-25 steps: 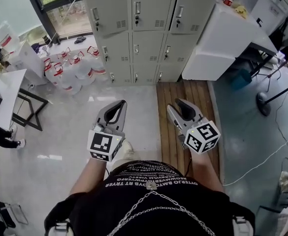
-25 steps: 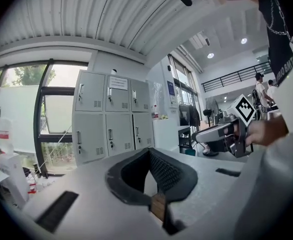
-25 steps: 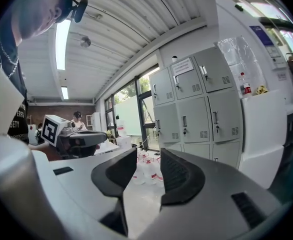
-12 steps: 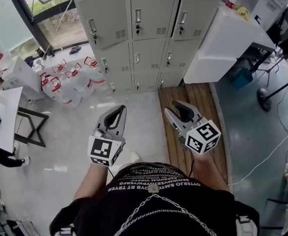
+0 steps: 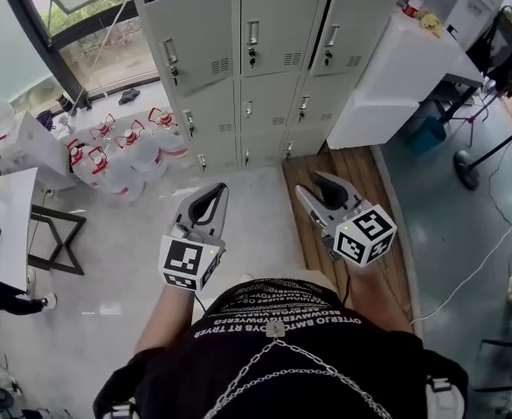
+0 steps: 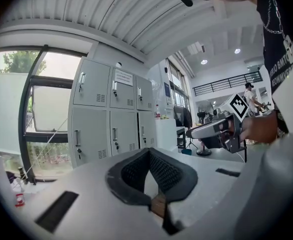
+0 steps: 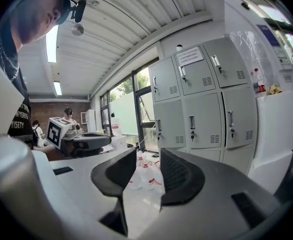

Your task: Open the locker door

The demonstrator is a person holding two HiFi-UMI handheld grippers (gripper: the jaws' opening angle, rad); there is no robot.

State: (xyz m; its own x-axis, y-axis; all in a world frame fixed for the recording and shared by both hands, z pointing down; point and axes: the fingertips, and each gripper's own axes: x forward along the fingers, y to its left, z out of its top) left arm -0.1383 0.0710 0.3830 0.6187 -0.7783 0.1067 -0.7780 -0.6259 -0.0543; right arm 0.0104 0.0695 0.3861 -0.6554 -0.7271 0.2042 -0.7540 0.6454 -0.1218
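Observation:
The grey lockers [image 5: 256, 51] stand ahead in three columns, each door with a vertical handle and a keyhole. The upper left door [image 5: 186, 46] looks slightly ajar, with a dark gap along its top. My left gripper [image 5: 215, 190] is held at waist height well short of the lockers, its jaws shut tip to tip on nothing. My right gripper [image 5: 319, 182] hovers beside it over the wooden platform [image 5: 326, 173], jaws open with a clear gap. The lockers [image 6: 111, 114] show beyond the left gripper [image 6: 149, 154]. They also show [image 7: 201, 99] beyond the right gripper [image 7: 148, 154].
Several water jugs [image 5: 125, 151] crowd the floor left of the lockers, by the window. A white counter [image 5: 396, 68] adjoins the lockers on the right. A white table [image 5: 3, 225] stands at far left. A stand [image 5: 470, 164] and a cable [image 5: 466, 278] lie on the right floor.
The lockers have come slightly nearer and lower in the head view. Both grippers keep much the same pose in front of the body.

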